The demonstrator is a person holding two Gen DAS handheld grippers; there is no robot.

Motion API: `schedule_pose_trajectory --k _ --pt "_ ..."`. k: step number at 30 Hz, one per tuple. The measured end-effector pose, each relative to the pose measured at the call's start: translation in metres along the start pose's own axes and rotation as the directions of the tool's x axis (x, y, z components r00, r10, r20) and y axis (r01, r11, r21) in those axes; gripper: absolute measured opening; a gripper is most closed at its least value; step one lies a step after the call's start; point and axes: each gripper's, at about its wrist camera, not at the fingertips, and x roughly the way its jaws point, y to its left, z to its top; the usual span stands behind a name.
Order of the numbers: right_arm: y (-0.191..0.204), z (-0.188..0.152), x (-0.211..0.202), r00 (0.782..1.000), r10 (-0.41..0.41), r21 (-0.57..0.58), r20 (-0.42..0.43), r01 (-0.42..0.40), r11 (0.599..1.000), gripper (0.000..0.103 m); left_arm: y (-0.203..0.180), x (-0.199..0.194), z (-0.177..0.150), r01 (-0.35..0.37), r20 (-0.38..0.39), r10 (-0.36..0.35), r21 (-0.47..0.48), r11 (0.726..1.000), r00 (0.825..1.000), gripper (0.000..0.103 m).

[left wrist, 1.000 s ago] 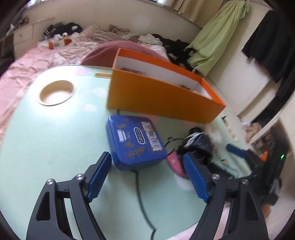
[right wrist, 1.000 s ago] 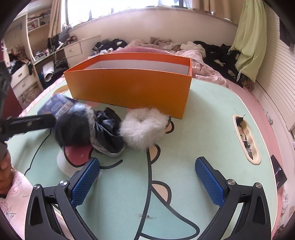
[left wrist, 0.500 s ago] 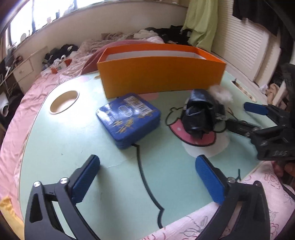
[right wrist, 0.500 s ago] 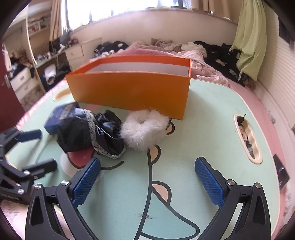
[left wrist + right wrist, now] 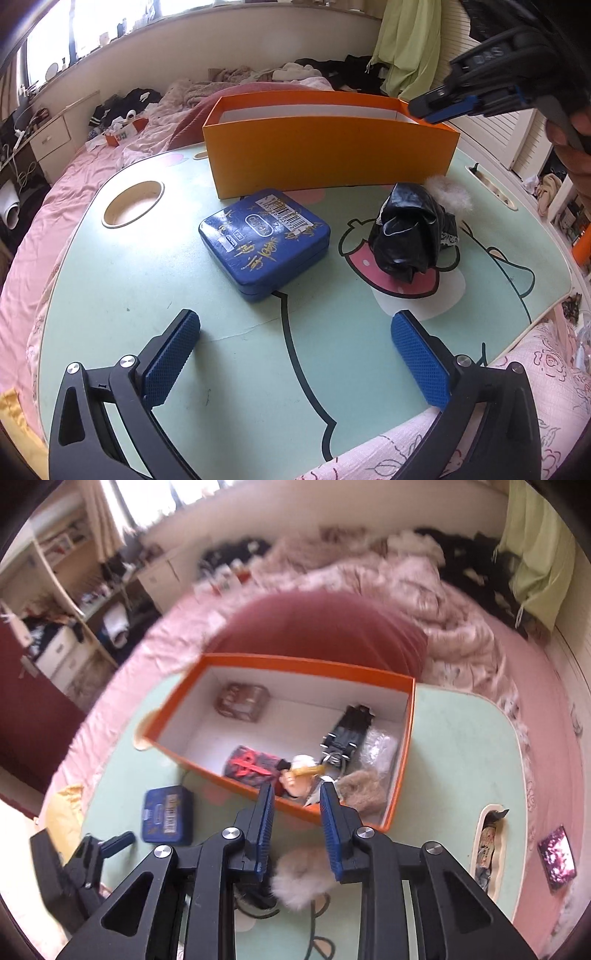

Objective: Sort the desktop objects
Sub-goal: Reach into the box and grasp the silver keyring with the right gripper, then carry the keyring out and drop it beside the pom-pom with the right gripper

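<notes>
left gripper (image 5: 295, 354): low over table, jaws spread wide, nothing between
right gripper (image 5: 297, 812): raised above orange box (image 5: 280, 738), jaws closing, empty
blue tin (image 5: 264, 240): on table at 12 o'clock from left gripper
black bundle (image 5: 410, 236): 1 o'clock, white fluff (image 5: 303, 878) beside
table (image 5: 147, 280): mint cartoon print, on pink bed

Left gripper (image 5: 295, 354) wide open at bottom of frame over mint table (image 5: 129, 280), nothing between pads; blue tin (image 5: 264, 240) center, black crumpled bag (image 5: 410, 232) right of it, orange box (image 5: 328, 155) behind, right gripper (image 5: 443, 105) upper right, jaws closing, empty.
</notes>
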Motion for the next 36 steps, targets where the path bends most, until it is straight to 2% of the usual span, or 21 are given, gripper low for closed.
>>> schedule_pose_trajectory --k 5,8,11,13,17,22,24,27,29,31,36 --pt "0.003 0.015 0.021 0.992 -0.095 -0.005 -0.082 0.095 0.995 0.029 0.000 0.000 0.000 -0.001 0.000 0.001 0.000 1.000 1.000 0.103" --pt "0.002 0.019 0.041 0.984 -0.111 -0.027 -0.139 0.109 0.994 0.029 0.000 0.000 0.000 -0.001 0.000 0.001 0.001 1.000 1.000 0.103" --pt "-0.007 0.014 0.050 0.982 -0.081 -0.023 -0.173 0.078 0.997 0.029 0.000 0.000 0.000 -0.001 0.000 0.001 0.000 1.000 1.000 0.103" --pt "-0.011 0.008 0.046 0.984 -0.057 -0.025 -0.168 0.054 0.998 0.029 0.000 0.000 0.000 -0.001 0.000 0.001 0.001 1.000 1.000 0.103" --pt "-0.011 0.005 0.040 0.990 -0.012 -0.024 -0.137 0.009 1.000 0.006 0.000 0.000 0.001 0.000 0.000 0.000 0.001 1.000 1.000 0.103" --pt "-0.015 0.006 0.014 0.999 0.035 0.003 -0.011 -0.035 0.999 0.005 0.000 0.000 0.001 -0.001 0.000 0.001 0.001 1.000 1.000 0.103" --pt "-0.015 0.005 -0.006 0.996 0.075 0.012 0.050 -0.076 0.997 0.005 0.000 0.000 0.001 0.000 0.000 0.000 0.001 1.000 1.000 0.103" --pt "-0.005 -0.002 -0.031 0.986 0.138 -0.007 0.099 -0.138 0.990 0.005 0.000 0.000 0.001 0.000 0.000 0.000 0.000 1.000 1.000 0.103" --pt "0.006 -0.013 -0.041 0.978 0.179 -0.039 0.111 -0.176 0.984 0.005 0.000 0.001 0.001 0.000 0.000 0.000 0.001 1.000 1.000 0.103" --pt "0.020 -0.026 -0.039 0.977 0.187 -0.085 0.098 -0.179 0.980 0.005 0.000 0.001 0.001 -0.001 0.000 0.001 0.001 1.000 1.000 0.103" --pt "0.029 -0.041 -0.002 0.993 0.105 -0.122 0.058 -0.097 0.988 0.006 0.000 0.000 0.001 0.000 0.001 0.000 0.001 1.000 1.000 0.103"
